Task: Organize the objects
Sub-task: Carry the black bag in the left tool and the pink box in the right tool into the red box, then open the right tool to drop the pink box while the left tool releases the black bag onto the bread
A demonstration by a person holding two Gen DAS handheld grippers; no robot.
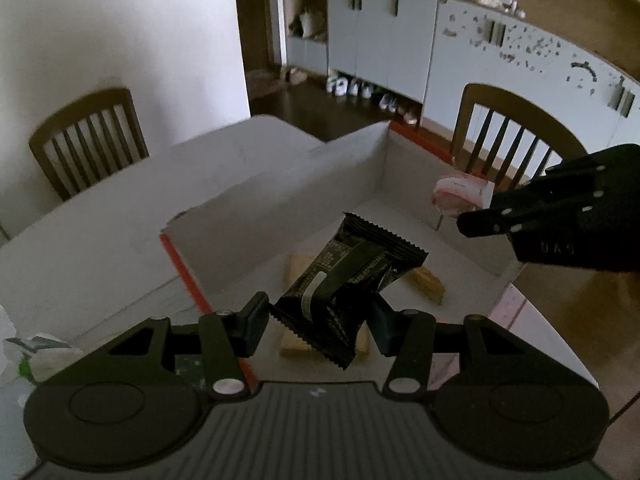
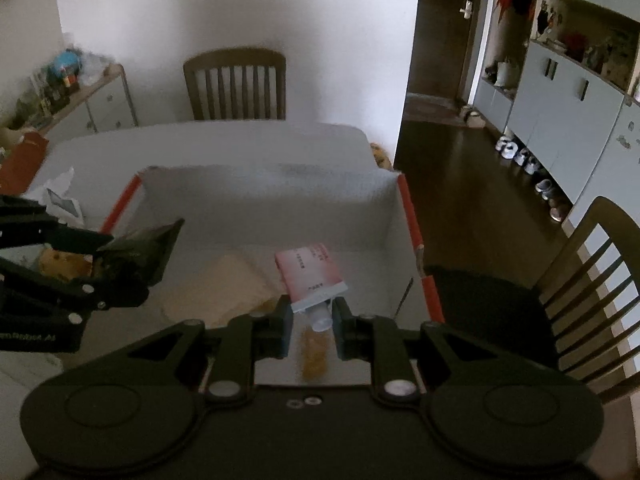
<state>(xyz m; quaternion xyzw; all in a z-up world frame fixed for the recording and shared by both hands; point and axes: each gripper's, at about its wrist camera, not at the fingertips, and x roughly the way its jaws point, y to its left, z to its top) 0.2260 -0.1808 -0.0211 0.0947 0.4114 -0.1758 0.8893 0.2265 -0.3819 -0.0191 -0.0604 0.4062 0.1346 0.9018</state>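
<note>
Box [image 1: 280, 184] with white walls and red edges stands on the table [image 1: 100, 248], and both grippers hang above its open top.

The left gripper [image 1: 320, 320] is partly open but its pads press on a black packet [image 1: 352, 276] from both sides, so the packet is held. The packet is tilted, with its crimped upper end toward the far wall of the box, and it hangs over the middle of the box floor. Under it, on the box floor, lie some tan bars [image 1: 428, 286]; how many there are I cannot tell, because the packet covers part of them.

The right gripper [image 2: 312, 320] is almost fully closed on the cap end of a pink tube [image 2: 310, 276]. The tube points away from the gripper, toward the far wall of the box, and it is above the right half of the box, near the right red edge. Below it, on the box floor, one tan bar [image 2: 316, 354] lies near the front wall, and a pale flat packet [image 2: 224, 288] lies left of the tube.

In the left wrist view the pink tube [image 1: 464, 194] appears over the right side of the box, in the tip of the right gripper [image 1: 464, 224]. In the right wrist view the left gripper [image 2: 132, 264] with the black packet [image 2: 148, 246] is over the left edge of the box.

A chair [image 2: 236, 84] stands behind the table, beyond the far wall of the box.
</note>
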